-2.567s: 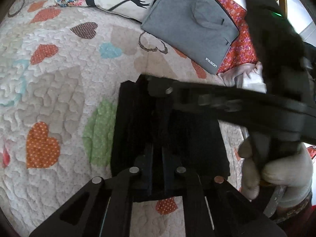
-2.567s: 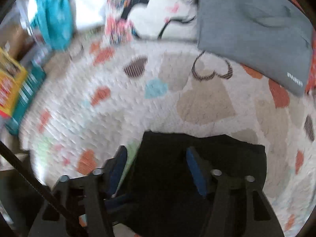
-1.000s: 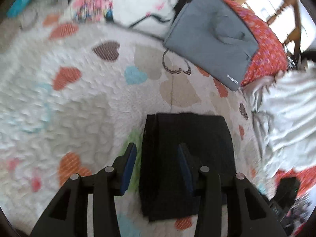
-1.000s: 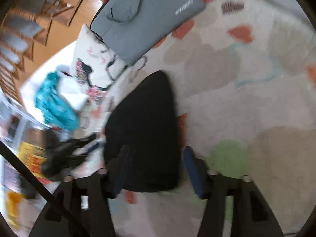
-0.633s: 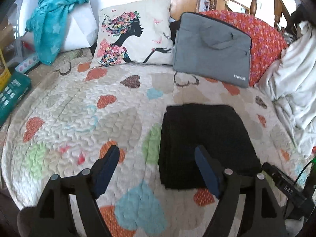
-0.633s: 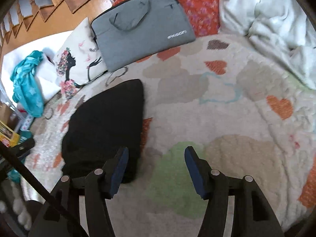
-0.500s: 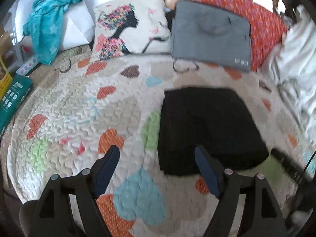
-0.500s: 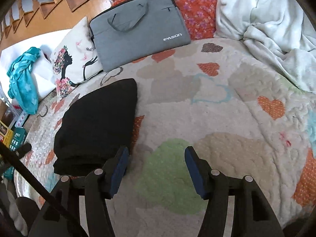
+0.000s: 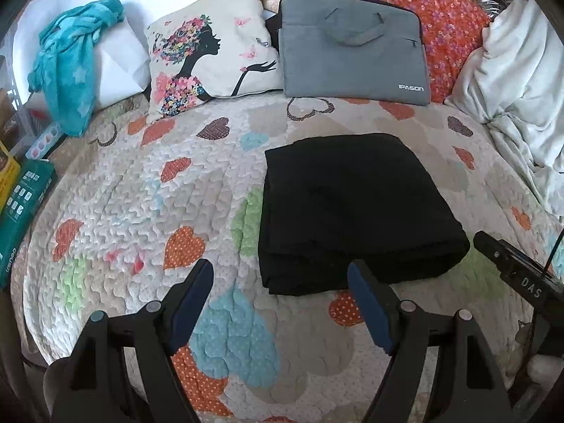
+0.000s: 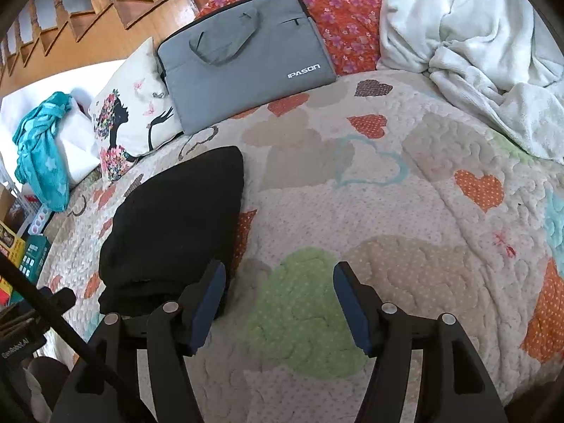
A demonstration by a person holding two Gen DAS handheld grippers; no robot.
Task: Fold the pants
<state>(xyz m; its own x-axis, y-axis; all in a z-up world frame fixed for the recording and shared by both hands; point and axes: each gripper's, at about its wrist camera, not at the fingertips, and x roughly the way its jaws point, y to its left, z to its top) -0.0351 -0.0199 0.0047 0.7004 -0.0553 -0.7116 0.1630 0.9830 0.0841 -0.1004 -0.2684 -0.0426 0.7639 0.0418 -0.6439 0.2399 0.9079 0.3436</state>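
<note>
Both tools are off the cloth, and the pants [image 9: 356, 208] lie as a compact black rectangle on the heart-patterned quilt [image 9: 141, 204] of the bed. Your left tool [image 9: 280, 283] has its fingers spread wide with nothing between them; its right-hand blue pad sits just in front of the bundle's near edge, not touching as far as I can tell. Your right tool [image 10: 275, 287] is spread wide too, empty, hovering over a green heart.

Now the relation that matters: from the left tool the pants lie at about 1 o'clock, close, with the stacked layered edge facing you and the long axis running from 6 toward 12. From the right tool they sit off at 10 o'clock, so your left hand is the better lined up, though the right's left pad is also just beside the near corner.

The grey laptop bag [image 9: 352, 46] and the printed pillow [image 9: 211, 53] sit at 12, well apart from the bundle, and a white blanket [image 10: 476, 46] is heaped at 2 o'clock.

My read: the fold looks finished. If anything remains, it's squaring that near edge.
</note>
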